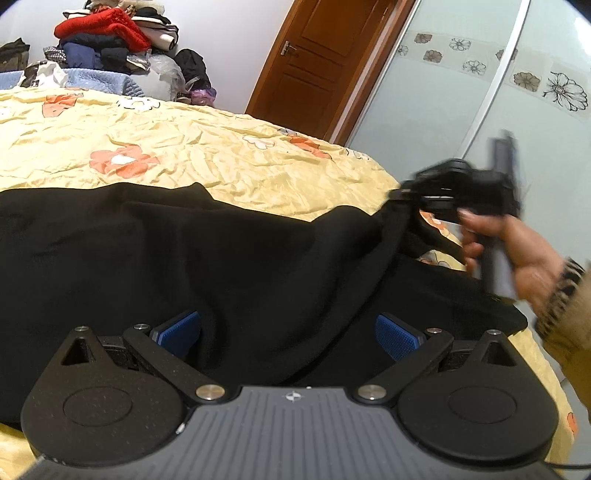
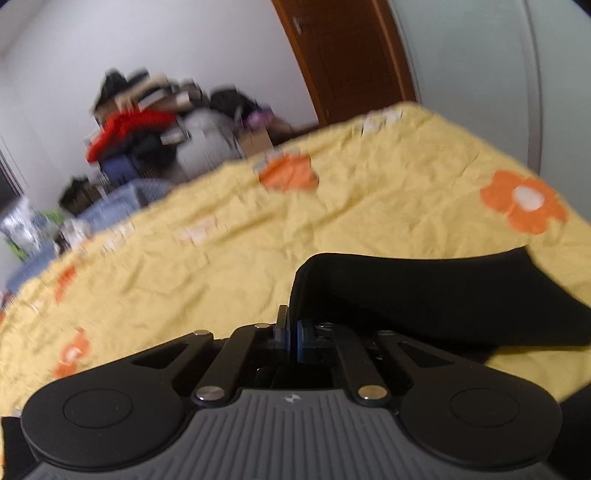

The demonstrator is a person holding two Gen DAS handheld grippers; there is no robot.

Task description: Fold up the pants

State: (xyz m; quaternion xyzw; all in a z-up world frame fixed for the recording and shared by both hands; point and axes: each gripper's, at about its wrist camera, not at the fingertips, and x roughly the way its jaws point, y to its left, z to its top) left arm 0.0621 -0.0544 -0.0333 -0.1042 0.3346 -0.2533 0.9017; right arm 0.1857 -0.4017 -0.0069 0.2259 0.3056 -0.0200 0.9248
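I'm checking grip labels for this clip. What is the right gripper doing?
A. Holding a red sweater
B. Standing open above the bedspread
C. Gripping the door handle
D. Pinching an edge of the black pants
D: the right gripper has its blue pads closed on a raised edge of the black pants, which lie on the yellow bedspread.

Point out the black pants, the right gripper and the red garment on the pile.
black pants (image 1: 147, 251), left wrist view, on the flat spread of fabric.
right gripper (image 2: 291, 332), right wrist view, between its closed fingertips, pinching the pants' edge.
red garment (image 1: 107, 27), left wrist view, on its top fold.
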